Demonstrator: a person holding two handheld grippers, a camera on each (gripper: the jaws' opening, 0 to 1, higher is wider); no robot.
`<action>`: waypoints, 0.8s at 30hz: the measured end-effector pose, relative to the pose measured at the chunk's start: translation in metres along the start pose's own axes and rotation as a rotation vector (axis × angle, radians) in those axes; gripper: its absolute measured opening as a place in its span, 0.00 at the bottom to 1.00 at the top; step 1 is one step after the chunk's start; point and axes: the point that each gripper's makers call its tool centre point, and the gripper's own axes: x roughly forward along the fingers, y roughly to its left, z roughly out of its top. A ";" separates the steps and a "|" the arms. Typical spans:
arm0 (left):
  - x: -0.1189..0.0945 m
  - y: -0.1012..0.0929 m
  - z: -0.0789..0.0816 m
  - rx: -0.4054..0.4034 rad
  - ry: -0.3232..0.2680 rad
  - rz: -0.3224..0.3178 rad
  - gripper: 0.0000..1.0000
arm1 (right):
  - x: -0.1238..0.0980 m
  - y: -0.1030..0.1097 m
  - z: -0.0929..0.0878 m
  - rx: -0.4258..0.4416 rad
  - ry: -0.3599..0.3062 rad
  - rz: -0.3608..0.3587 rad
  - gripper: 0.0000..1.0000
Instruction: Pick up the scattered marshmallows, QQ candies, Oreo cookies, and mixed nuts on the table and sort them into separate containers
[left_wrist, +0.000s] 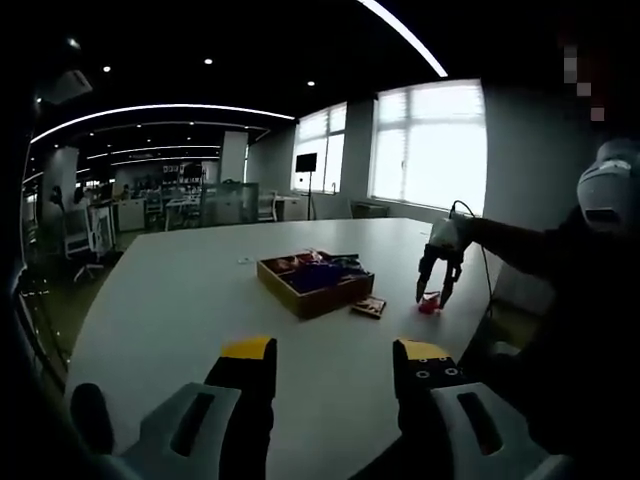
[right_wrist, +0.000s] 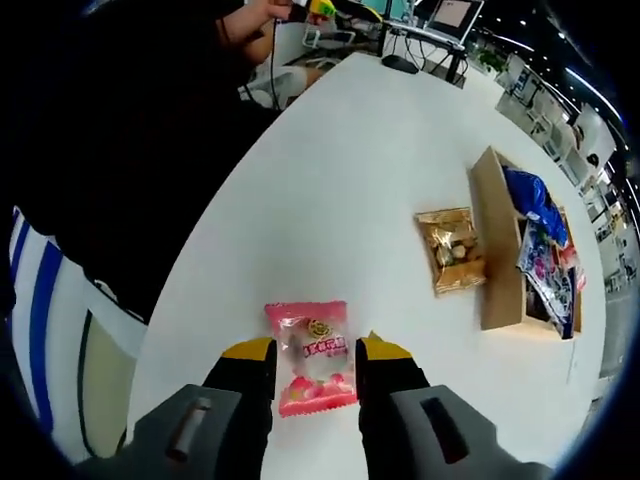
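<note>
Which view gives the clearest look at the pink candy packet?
The right gripper view: the pink candy packet lies large on the white table between the right gripper fingers, print visible. The left gripper view shows it as a small red speck under that distant gripper.

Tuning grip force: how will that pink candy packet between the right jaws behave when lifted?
The pink packet looks like a thin, glossy film pouch lying flat on the table, so probably light and floppy, sagging outside the right gripper. The shiny film may slip. Lumpy contents at its lower end could shift, so pinch firmly.
</note>
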 end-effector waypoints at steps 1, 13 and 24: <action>0.000 0.000 0.000 0.000 0.000 0.000 0.52 | 0.000 -0.002 -0.004 0.003 0.007 -0.001 0.26; 0.003 -0.002 0.001 0.005 0.004 -0.009 0.51 | -0.003 0.002 -0.001 0.035 -0.010 -0.020 0.16; 0.002 -0.005 0.001 0.008 0.006 -0.009 0.51 | -0.017 -0.014 0.009 0.123 -0.127 -0.115 0.16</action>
